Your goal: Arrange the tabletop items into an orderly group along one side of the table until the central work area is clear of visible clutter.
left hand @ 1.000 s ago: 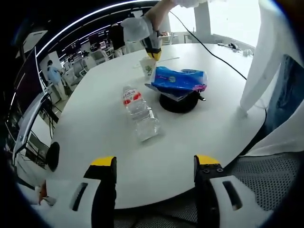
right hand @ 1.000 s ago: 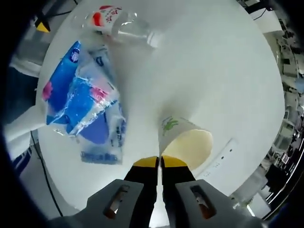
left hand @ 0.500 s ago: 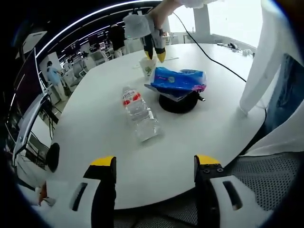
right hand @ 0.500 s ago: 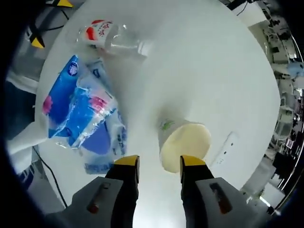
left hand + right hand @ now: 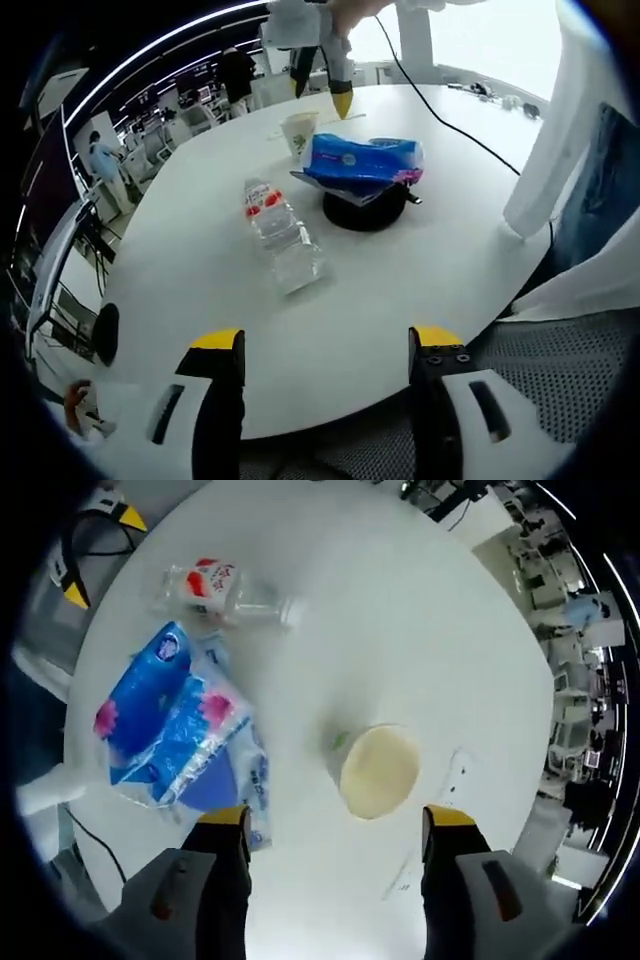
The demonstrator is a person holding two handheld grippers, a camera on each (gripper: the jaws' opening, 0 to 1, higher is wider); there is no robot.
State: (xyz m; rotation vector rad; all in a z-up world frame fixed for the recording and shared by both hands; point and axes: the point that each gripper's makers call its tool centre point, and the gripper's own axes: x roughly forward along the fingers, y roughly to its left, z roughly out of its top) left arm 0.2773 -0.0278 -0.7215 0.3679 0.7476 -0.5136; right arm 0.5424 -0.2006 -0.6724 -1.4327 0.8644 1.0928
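The right gripper (image 5: 336, 825) hangs above the table (image 5: 420, 620) with its jaws spread wide and nothing between them. Under it, a little ahead of the yellow tips, the cup (image 5: 375, 770) stands upright with its mouth open to the camera; it is free of both jaws. Beside the cup, toward the left jaw, lies the blue pack (image 5: 165, 725) in clear wrapping, with one corner close to the left tip. Beyond the pack the bottle (image 5: 222, 590) lies on its side, its red label to the left and its neck to the right. A thin white strip (image 5: 425, 820) lies on the table just beside the cup, perhaps a paper, but it is too faint to tell.

The left gripper (image 5: 325, 345) is held low at the near edge of the table (image 5: 200, 280), its jaws also wide apart and empty. In the left gripper view the bottle (image 5: 280, 235) lies nearest, in the middle of the table. Behind it the pack (image 5: 360, 163) rests on top of a black round object (image 5: 368, 210). The cup (image 5: 299, 131) stands farther back, near the pack. Above the cup the right gripper (image 5: 320, 88) hangs in a hand (image 5: 350, 15), tips pointing down and apart. A black cable (image 5: 450, 120) runs over the far side of the table. At the right a white sleeve (image 5: 555, 130) hangs down to the table edge.
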